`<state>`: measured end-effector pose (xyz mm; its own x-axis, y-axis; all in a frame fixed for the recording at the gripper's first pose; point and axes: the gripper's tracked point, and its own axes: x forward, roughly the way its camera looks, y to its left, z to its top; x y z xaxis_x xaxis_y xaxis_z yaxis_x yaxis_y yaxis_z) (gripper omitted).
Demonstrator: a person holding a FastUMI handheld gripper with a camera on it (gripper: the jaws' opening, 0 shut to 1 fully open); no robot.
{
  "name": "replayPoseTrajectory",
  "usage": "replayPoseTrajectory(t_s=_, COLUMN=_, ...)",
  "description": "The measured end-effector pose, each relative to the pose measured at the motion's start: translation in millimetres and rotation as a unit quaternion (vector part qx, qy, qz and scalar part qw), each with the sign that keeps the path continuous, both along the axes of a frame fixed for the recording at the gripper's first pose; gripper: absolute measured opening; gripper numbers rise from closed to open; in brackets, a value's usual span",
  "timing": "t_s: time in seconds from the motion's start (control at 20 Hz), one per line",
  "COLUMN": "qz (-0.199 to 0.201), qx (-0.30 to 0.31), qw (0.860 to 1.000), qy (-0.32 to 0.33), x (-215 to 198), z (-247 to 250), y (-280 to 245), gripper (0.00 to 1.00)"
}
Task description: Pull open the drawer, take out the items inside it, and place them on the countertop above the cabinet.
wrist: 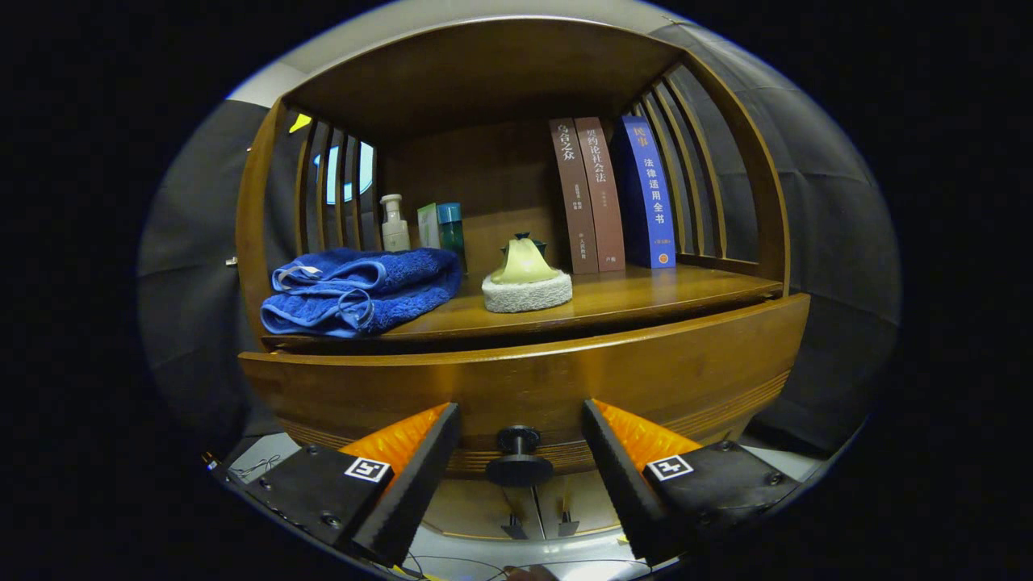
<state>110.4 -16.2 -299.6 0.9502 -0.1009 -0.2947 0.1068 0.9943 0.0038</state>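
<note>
Two orange-and-black fingers sit at the bottom of the frame, and the gripper [518,464] has its jaws spread wide, holding nothing, with the dark round knob [518,457] standing between them, touching neither. Going from the left: a folded blue towel [355,289] lies at centre left on the counter [670,286], small bottles [424,226] stand behind it, a pale teapot-like piece on a white pad [526,278] sits mid-frame, and three upright books [613,194] stand at upper right. Across the lower middle runs the drawer [524,379], its wooden front seeming slightly out from the cabinet; its inside is hidden. The front is stiff wood and likely weighty, so the knob is the place to hold: small, smooth and probably slippery, it wants the jaws closed squarely behind its flared head, then a straight pull.
</note>
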Motion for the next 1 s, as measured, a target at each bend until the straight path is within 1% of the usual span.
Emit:
replayPoseTrajectory(t_s=0.5, qz=-0.003, qx=-0.004, qw=1.0, qy=0.002, x=19.3, z=-2.8, y=-0.1, gripper=1.0)
replayPoseTrajectory(t_s=1.0, qz=-0.005, qx=-0.001, qw=1.0, qy=0.0, x=20.9, z=-4.1, y=-0.2, gripper=0.99)
